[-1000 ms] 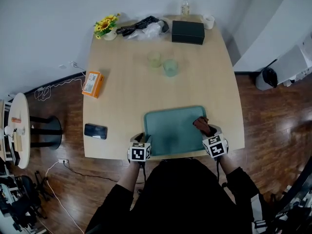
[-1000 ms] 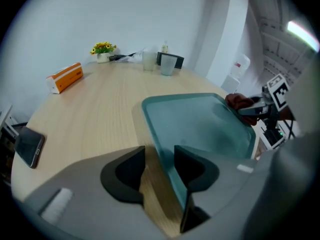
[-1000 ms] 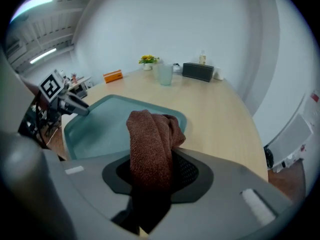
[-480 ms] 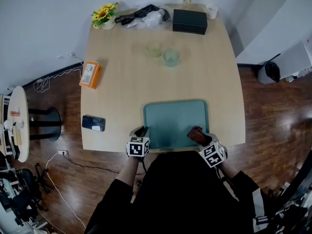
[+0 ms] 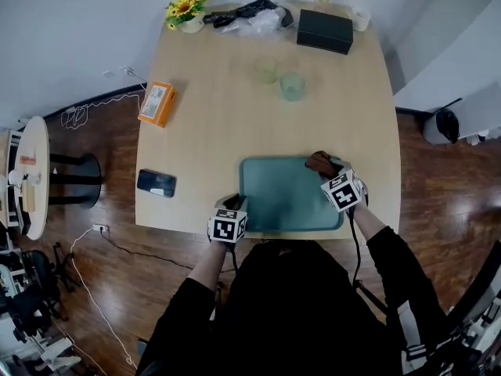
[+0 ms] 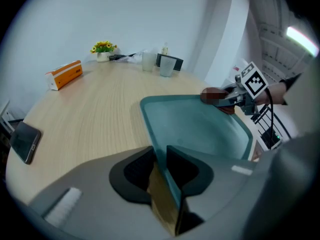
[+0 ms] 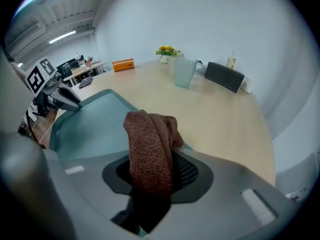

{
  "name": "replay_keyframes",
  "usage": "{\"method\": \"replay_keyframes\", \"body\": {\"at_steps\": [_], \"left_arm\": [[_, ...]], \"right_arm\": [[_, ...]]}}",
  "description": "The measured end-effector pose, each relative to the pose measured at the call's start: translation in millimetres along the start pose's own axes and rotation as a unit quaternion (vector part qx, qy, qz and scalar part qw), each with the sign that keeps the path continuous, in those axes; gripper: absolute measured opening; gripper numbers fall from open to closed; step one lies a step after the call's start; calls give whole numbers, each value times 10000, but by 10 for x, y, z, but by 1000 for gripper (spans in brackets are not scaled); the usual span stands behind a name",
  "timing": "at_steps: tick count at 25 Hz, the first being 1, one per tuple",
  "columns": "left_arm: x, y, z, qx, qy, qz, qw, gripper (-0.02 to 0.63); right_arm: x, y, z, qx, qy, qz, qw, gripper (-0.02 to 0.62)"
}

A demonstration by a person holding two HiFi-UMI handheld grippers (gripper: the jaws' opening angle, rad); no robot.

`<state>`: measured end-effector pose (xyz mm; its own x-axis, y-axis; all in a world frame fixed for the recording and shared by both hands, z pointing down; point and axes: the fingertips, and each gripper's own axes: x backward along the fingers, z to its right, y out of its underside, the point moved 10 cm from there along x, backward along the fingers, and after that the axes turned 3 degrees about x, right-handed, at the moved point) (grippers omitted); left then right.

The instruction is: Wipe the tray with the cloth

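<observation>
A teal tray (image 5: 286, 198) lies on the wooden table near its front edge. My left gripper (image 5: 232, 205) is at the tray's near left corner; its jaws have just been closing and now stand shut on the tray's rim (image 6: 161, 156). My right gripper (image 5: 329, 172) is shut on a brown cloth (image 5: 318, 161), which sits at the tray's far right corner. In the right gripper view the cloth (image 7: 150, 144) bulges up between the jaws, with the tray (image 7: 90, 129) to its left. The left gripper view shows the tray floor (image 6: 200, 129) and the cloth (image 6: 214, 95) at its far side.
A black phone (image 5: 156, 182) lies left of the tray and an orange box (image 5: 157, 103) farther back. Two cups (image 5: 292, 86) stand mid-table. A black box (image 5: 324, 30), a flower pot (image 5: 185, 10) and a plastic bag line the far edge.
My right gripper has carried the cloth from the tray's near right part up to its far right corner. The left gripper has stayed at the near left corner.
</observation>
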<state>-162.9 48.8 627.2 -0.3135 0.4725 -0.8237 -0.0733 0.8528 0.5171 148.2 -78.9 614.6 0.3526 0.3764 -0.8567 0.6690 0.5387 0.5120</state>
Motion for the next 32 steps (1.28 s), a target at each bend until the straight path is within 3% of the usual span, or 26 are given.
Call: {"method": "replay_keyframes", "body": {"at_steps": [3,11,14,20,26,32], "left_arm": [[4,12,1,-26,-47,32,10000,66],[14,21,10,-37,-135,115,9998,67],[9,9,2,-182,-132,59,9997,66],[-16,2,38,-231,-74,-20,9997,66],[-19,8,64,-185,-108,55,9998,64],[-8,5,23,22,-93,164,9998,66]], "right_arm": [[106,142,-188,-10,-126,-50,9999,133],[634,778,-1291,591,-1039,-159,9927,135],[674,874,-1474,616,-1309,-155,9894,133],[433,522,-1099,859,-1002,-7,9913,132],[-118,-193,-272,310,-557,-196,9978,132],[-177,-486,-321,586,-503,-246,9967,130]]}}
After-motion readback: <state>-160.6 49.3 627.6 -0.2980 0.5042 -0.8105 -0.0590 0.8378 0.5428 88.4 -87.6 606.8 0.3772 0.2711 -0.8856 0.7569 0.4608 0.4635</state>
